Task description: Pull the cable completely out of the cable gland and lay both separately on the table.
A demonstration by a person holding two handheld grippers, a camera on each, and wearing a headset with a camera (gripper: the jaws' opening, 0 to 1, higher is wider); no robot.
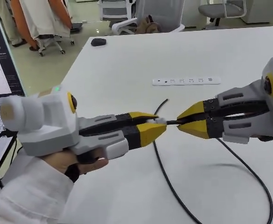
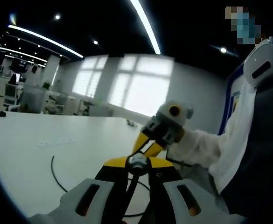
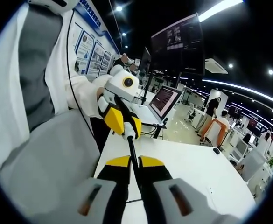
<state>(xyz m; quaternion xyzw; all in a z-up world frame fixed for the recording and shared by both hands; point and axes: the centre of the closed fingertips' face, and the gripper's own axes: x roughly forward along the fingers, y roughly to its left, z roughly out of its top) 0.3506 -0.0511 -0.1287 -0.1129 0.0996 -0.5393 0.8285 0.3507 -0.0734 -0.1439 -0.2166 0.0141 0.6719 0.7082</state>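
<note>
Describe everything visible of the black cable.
Thin, round, black rubbery-looking cable: a short straight span runs midair from the small white cable gland, clamped in the left gripper, into the right gripper, shut on it. The rest lies in loose curves on the white table, one free end near the white power strip.

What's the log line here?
left gripper: shut on gland | right gripper: shut on cable | cable: not yet out | height: above table

Gripper views head-on, head view above
</note>
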